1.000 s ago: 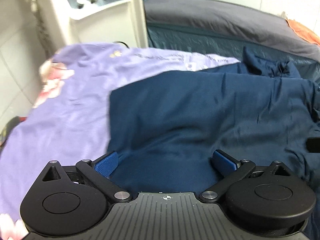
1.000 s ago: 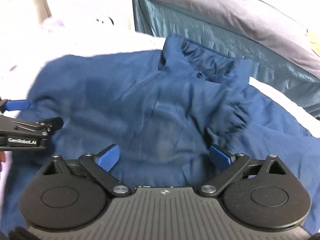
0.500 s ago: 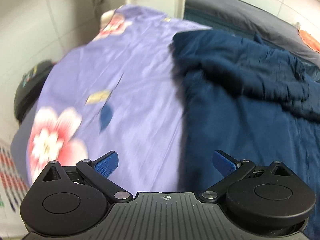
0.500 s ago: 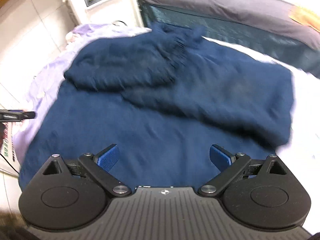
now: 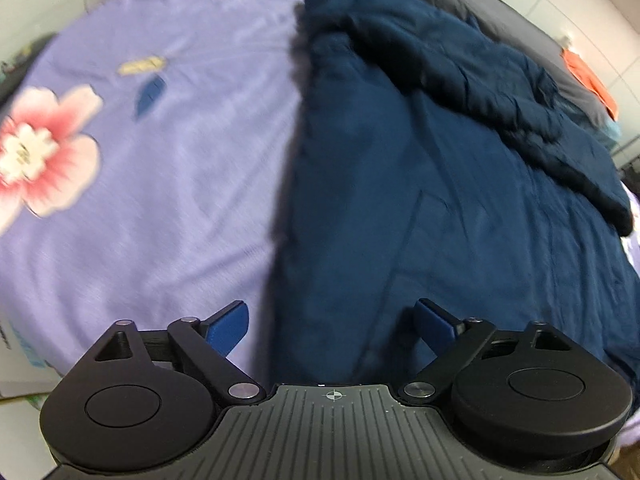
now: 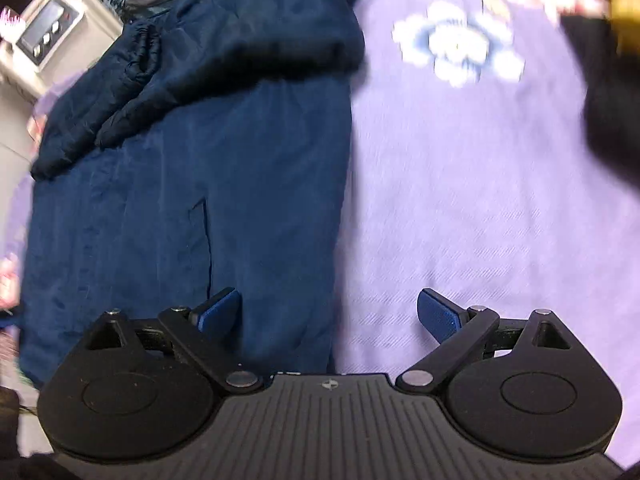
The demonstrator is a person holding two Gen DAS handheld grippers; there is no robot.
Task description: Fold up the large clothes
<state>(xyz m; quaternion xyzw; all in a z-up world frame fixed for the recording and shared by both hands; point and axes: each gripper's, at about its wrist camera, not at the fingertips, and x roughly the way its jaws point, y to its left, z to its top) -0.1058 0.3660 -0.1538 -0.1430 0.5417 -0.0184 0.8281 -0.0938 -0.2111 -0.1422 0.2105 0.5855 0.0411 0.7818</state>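
A large navy blue jacket (image 5: 440,184) lies flat on a purple flowered bedsheet (image 5: 160,152), its sleeves folded across the upper part. In the left wrist view my left gripper (image 5: 332,324) hovers open over the jacket's left edge near the hem, nothing between its blue pads. The right wrist view shows the same jacket (image 6: 180,184) with a sleeve (image 6: 224,60) lying across it. My right gripper (image 6: 332,314) is open above the jacket's right edge, straddling the border with the sheet (image 6: 460,200).
A grey mattress edge (image 5: 520,32) with an orange cloth (image 5: 588,76) runs behind the jacket. A white machine with a control panel (image 6: 44,32) stands at the far left of the right wrist view. A dark blurred shape (image 6: 608,100) sits at its right edge.
Both grippers have pulled back from the jacket's upper part toward its lower corners, left to the left edge and right to the right edge. Both stayed open throughout.
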